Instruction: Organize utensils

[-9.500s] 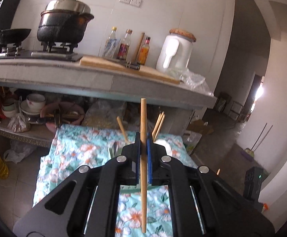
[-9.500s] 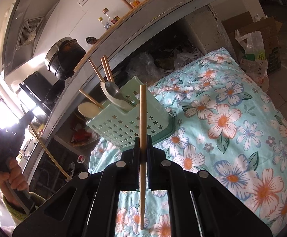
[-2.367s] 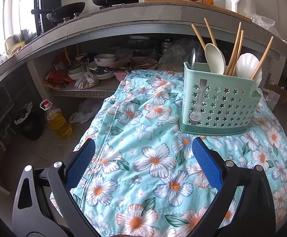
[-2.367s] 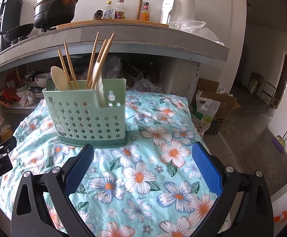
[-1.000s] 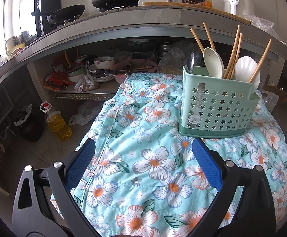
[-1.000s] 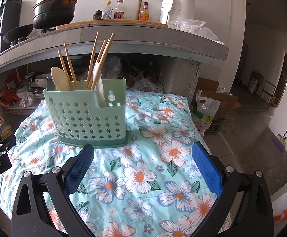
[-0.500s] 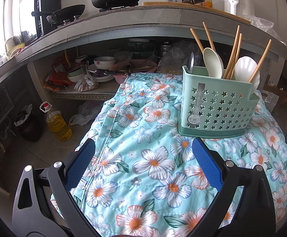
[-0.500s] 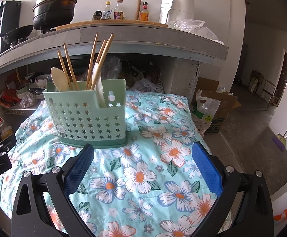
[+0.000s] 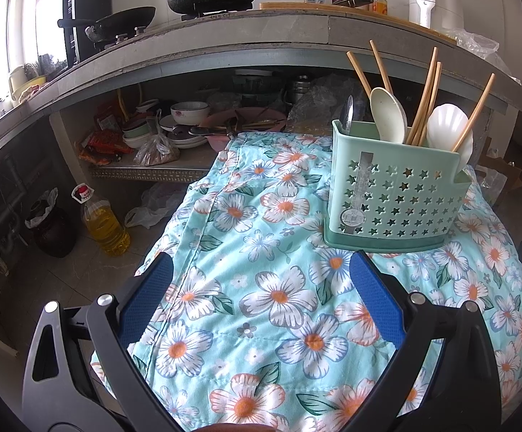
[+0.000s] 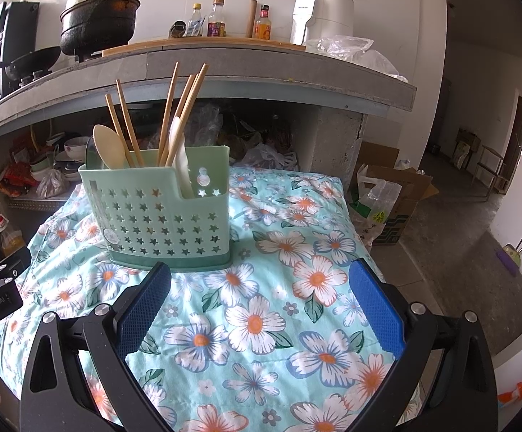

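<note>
A mint-green utensil holder (image 9: 394, 194) with star-shaped holes stands upright on the floral cloth (image 9: 261, 298). It also shows in the right wrist view (image 10: 160, 212). Several wooden chopsticks (image 9: 422, 97), white spoons (image 9: 386, 115) and a metal spoon (image 9: 348, 115) stand in it. The chopsticks (image 10: 180, 108) and a spoon (image 10: 108, 147) show in the right view too. My left gripper (image 9: 261, 270) is open and empty, low in front of the holder, to its left. My right gripper (image 10: 261, 277) is open and empty, in front of the holder, to its right.
A concrete counter (image 10: 261, 61) with a black pot (image 10: 97, 18), bottles and a white appliance (image 10: 323, 7) overhangs behind. Dishes (image 9: 185, 122) sit on the shelf below. An oil bottle (image 9: 104, 223) stands on the floor left; a cardboard box (image 10: 394, 198) right.
Since 9.5 s ago both grippers have let go of their chopsticks, opened and drawn back from the holder. Over the last second hardly anything has moved.
</note>
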### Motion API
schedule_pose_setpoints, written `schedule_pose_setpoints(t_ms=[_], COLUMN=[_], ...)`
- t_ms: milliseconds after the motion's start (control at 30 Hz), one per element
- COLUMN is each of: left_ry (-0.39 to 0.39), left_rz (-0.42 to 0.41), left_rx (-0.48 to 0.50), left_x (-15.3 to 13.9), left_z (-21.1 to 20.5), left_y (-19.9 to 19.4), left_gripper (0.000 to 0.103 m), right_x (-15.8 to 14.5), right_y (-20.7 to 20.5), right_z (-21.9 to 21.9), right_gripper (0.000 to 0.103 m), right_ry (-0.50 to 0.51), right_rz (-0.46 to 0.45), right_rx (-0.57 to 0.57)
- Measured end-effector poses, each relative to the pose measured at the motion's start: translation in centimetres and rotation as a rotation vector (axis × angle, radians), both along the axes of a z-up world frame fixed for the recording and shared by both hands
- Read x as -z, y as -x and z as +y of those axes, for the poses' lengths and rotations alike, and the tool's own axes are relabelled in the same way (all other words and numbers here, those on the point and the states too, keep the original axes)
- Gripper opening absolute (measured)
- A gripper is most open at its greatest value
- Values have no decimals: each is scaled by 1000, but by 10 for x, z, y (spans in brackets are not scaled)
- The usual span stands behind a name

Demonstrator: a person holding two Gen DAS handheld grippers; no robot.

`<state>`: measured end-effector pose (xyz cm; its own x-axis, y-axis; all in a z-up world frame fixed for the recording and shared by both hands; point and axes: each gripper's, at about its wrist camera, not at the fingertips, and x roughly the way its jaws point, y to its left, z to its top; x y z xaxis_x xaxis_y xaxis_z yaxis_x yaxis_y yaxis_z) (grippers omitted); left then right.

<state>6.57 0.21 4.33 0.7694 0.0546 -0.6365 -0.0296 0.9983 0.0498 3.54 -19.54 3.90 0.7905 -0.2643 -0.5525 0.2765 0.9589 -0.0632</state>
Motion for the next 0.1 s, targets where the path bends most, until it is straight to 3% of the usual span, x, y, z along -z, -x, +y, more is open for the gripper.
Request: schedule_pose_setpoints(t_ms=[100], left_ry=[0], left_rz=[-1], left_rx=[1], left_x=[0], left_z=[0], left_y=[0], left_gripper=[95], right_x=[0], right_y=[0], right_z=[0], right_gripper=[96], right_ry=[1], right_rz=[-1], right_rx=[0])
